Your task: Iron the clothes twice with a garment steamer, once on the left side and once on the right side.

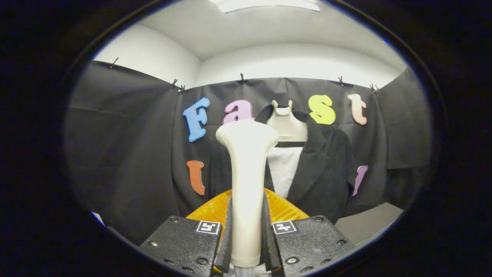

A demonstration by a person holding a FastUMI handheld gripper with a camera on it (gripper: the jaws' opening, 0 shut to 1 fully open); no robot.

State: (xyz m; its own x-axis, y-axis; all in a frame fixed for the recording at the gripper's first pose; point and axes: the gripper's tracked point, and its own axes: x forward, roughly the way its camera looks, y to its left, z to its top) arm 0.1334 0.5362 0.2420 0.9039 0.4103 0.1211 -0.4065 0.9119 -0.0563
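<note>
My tongs (246, 231) pinch the garment steamer (246, 184) by its handle, head up, held short of the black jacket (326, 169) on its hanger (286, 123) beyond. Steamer picked up; I judge neither side's pass is begun, both left.

cream steamer (246, 184), black jacket (326, 173), white shirt (282, 169)
</note>
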